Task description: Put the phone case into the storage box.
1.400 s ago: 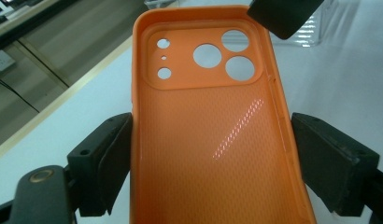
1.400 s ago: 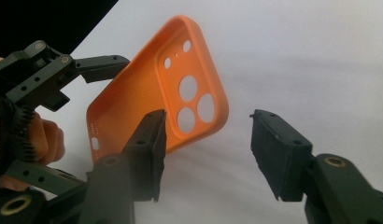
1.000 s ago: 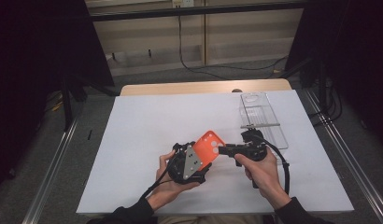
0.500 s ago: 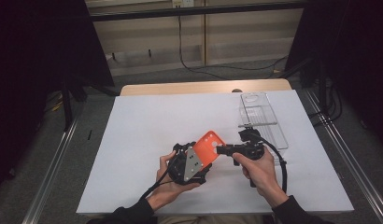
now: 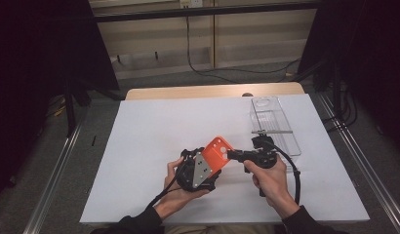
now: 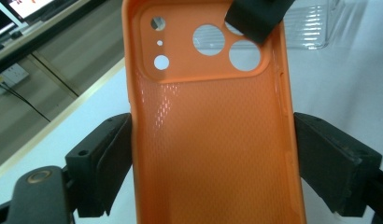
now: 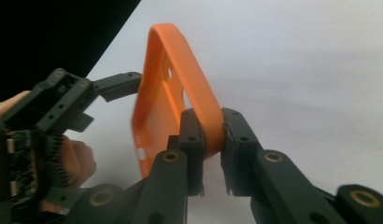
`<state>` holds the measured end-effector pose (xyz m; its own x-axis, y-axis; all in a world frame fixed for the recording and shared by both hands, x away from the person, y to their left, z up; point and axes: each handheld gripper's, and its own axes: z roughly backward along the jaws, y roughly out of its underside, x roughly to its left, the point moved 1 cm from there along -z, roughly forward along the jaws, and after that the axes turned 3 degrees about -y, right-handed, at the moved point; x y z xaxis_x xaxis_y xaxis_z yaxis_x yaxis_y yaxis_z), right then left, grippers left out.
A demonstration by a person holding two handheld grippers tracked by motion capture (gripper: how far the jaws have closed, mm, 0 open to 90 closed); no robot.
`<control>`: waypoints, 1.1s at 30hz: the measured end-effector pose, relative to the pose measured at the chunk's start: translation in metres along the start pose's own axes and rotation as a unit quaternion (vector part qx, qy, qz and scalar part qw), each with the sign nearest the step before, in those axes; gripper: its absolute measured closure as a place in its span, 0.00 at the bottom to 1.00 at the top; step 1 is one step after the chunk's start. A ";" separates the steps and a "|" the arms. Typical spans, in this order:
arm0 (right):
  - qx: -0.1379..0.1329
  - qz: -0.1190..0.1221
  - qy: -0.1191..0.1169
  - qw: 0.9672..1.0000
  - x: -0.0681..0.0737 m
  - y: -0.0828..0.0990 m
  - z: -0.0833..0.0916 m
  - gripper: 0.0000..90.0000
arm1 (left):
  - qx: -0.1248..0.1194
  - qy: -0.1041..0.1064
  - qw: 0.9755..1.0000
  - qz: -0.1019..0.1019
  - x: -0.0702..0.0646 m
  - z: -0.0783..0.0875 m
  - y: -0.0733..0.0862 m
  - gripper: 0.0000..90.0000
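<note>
We have the orange phone case (image 5: 218, 152) held off the white table (image 5: 139, 146), near the front middle, between both grippers. Left gripper (image 5: 198, 170) clamps it across its width, jaws on the two long sides, inside face and camera cutouts toward its camera. Right gripper (image 7: 212, 135) is pinched on the rim at the camera-cutout corner; in the left gripper view its jaw tip overlaps one lens hole. Looks like we're mid-handover or regrasp, both grips loaded. Clear plastic tray (image 5: 276, 122) sits at the far right, just beyond the right gripper, likely the destination. Next move calls for one gripper to let go cleanly while the other keeps hold: soft case can flex and twist, so release slowly
</note>
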<state>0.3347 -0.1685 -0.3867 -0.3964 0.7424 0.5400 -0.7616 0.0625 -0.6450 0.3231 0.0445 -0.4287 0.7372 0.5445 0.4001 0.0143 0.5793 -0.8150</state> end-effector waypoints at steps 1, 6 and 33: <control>-0.001 0.002 0.000 1.000 0.000 0.000 0.000 0.89 | 0.001 0.000 1.000 0.002 0.000 -0.001 0.000 0.16; -0.006 0.011 0.003 1.000 0.002 0.001 0.000 0.89 | 0.001 0.016 1.000 0.012 0.001 -0.003 0.001 0.15; -0.047 0.059 0.029 0.997 -0.002 -0.007 0.012 0.89 | -0.024 0.035 0.989 0.143 0.037 0.008 0.011 0.04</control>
<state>0.3341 -0.1787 -0.3768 -0.4477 0.7853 0.4276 -0.6589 0.0336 -0.7515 0.3457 0.0759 -0.4194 0.7612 0.6370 0.1215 -0.1704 0.3772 -0.9103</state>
